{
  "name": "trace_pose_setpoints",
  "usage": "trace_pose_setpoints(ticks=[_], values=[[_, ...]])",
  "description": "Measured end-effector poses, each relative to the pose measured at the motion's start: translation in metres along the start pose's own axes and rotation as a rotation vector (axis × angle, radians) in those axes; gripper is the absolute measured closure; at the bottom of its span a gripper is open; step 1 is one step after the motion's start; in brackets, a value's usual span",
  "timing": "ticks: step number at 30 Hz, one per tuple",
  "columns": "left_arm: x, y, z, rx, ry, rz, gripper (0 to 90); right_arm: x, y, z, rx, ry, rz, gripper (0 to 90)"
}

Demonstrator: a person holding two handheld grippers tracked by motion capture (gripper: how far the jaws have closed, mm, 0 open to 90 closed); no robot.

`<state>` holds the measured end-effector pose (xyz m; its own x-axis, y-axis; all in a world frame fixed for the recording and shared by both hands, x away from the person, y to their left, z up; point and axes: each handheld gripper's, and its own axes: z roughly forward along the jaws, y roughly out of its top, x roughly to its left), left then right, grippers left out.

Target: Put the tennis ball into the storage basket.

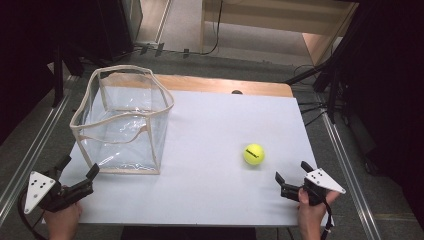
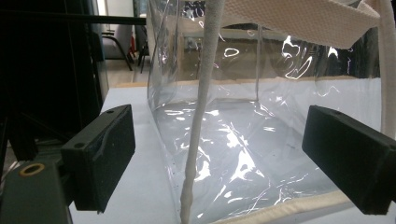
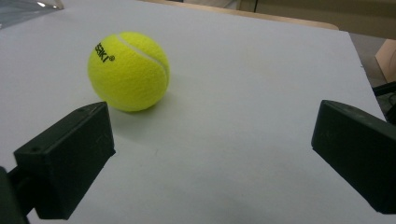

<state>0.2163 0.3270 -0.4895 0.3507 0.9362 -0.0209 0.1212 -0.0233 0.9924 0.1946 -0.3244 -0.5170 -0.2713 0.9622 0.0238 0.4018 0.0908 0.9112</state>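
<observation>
Though near, ball (image 3: pixel 128 71) beyond tool (image 3: pixel 210 158).

A lab or test room: a white counter (image 1: pixel 210 150) between metal rails (image 1: pixel 30 150), cables (image 1: pixel 310 112) on the floor, dark stands around.

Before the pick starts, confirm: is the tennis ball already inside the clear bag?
No, the tennis ball lies on the white table, apart from the clear bag.
</observation>
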Motion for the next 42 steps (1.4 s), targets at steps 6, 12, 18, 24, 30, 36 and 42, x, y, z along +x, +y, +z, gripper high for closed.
trace_pose_setpoints(ticks=[6, 12, 18, 24, 30, 36, 42], values=[[0.0, 0.0, 0.0, 0.001, -0.005, 0.003, 9.8, 0.002, 0.0, -0.001, 0.014, -0.007, -0.008, 0.0], [-0.001, 0.0, -0.001, -0.006, 0.005, 0.006, 9.8, 0.004, 0.001, 0.0, 0.027, -0.011, -0.015, 0.0], [-0.002, 0.0, -0.001, -0.009, 0.011, 0.019, 9.8, 0.005, 0.002, 0.001, 0.046, 0.004, -0.001, 0.0], [-0.003, 0.0, -0.001, -0.003, 0.016, 0.021, 9.8, 0.011, 0.012, 0.0, 0.053, 0.018, -0.026, 0.0], [-0.005, 0.0, -0.001, -0.003, 0.023, 0.038, 9.8, 0.016, 0.025, 0.005, 0.091, 0.046, -0.062, 0.0], [-0.005, 0.0, 0.0, -0.003, 0.017, 0.04, 9.8, 0.014, 0.036, 0.01, 0.121, 0.073, -0.075, 0.0], [-0.005, 0.0, 0.0, 0.001, 0.011, 0.048, 9.8, 0.016, 0.047, 0.015, 0.15, 0.098, -0.101, 0.0]])
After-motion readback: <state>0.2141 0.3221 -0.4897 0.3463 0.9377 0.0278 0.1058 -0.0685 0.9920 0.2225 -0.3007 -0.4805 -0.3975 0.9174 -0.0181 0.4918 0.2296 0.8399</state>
